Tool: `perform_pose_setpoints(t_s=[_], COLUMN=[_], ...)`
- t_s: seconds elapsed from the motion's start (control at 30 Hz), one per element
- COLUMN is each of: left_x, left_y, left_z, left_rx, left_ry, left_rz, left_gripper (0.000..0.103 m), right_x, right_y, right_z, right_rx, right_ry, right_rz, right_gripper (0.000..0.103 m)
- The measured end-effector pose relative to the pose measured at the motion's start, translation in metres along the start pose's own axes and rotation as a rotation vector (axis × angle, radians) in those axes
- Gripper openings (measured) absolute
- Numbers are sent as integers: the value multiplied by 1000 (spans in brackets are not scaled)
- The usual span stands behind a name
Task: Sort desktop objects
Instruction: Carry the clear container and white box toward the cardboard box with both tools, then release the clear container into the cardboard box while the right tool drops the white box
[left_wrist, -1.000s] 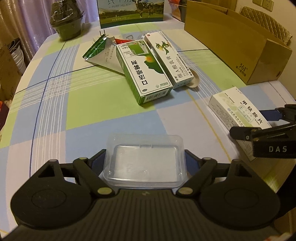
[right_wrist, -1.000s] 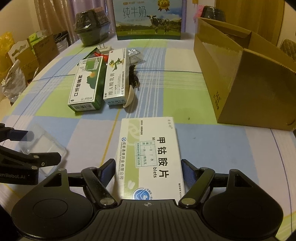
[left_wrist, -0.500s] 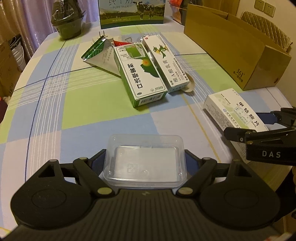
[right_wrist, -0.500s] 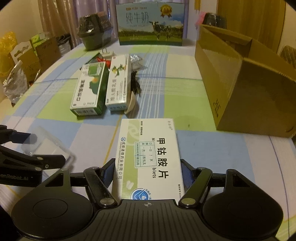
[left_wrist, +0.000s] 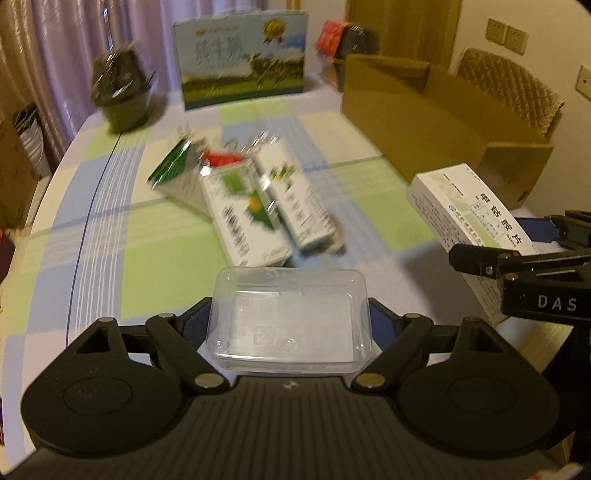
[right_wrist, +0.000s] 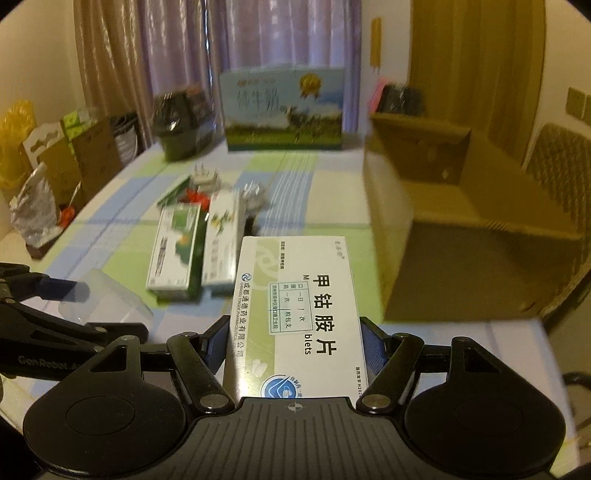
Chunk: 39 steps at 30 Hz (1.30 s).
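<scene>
My left gripper (left_wrist: 290, 320) is shut on a clear plastic box (left_wrist: 291, 295), held by its short sides above the checked tablecloth (left_wrist: 110, 258). The same box (right_wrist: 107, 299) shows at the left of the right wrist view. My right gripper (right_wrist: 295, 340) is shut on a white medicine box (right_wrist: 299, 302) with black print, held off the table. In the left wrist view that white box (left_wrist: 461, 206) hangs at the right, in front of the open cardboard box (left_wrist: 436, 122). On the table lie a green medicine box (left_wrist: 243, 218) and a white-green one (left_wrist: 295, 195), side by side.
A foil packet (left_wrist: 173, 173) and small clutter lie behind the two boxes. A milk carton case (left_wrist: 243, 59) and a dark pot (left_wrist: 122, 92) stand at the far edge. The cardboard box (right_wrist: 443, 206) fills the right side. Bags and boxes (right_wrist: 55, 166) stand off the table's left.
Both grippers have risen and tilted up, each keeping its load. The white medicine box has left the table. More of the room's far side now shows, blurred by motion.
</scene>
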<state>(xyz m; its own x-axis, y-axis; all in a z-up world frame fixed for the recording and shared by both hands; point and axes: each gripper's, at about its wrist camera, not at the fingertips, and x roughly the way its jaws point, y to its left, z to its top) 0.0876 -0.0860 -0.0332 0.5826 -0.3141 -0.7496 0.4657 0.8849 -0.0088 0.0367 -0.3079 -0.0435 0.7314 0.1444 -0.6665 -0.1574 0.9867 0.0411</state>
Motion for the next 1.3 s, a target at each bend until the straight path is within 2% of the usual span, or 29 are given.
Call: perform_pose_setpoints(t_s=[0.13, 0.33, 0.47, 0.7, 0.93, 1.3], left_x=[-7, -5, 4, 34, 70, 94], left_y=[-21, -66, -100, -140, -166, -187], left_z=[27, 68, 98, 144, 164, 172], left_rx=[23, 58, 89, 116, 137, 191], left_ry=[-48, -102, -134, -161, -148, -141], left_rz=[-23, -78, -112, -154, -187, -246], left_gripper=[82, 82, 82, 82, 82, 83], right_x=[-16, -29, -26, -13, 2, 22], right_y=[-24, -83, -128, -189, -220, -242], right_z=[21, 54, 75, 101, 111, 110], right_rx=[18, 61, 96, 146, 175, 203], right_ry=[-53, -118, -137, -139, -120, -97], right_rz=[-29, -112, -161, -166, -146, -155], right_gripper=[68, 68, 68, 68, 68, 68])
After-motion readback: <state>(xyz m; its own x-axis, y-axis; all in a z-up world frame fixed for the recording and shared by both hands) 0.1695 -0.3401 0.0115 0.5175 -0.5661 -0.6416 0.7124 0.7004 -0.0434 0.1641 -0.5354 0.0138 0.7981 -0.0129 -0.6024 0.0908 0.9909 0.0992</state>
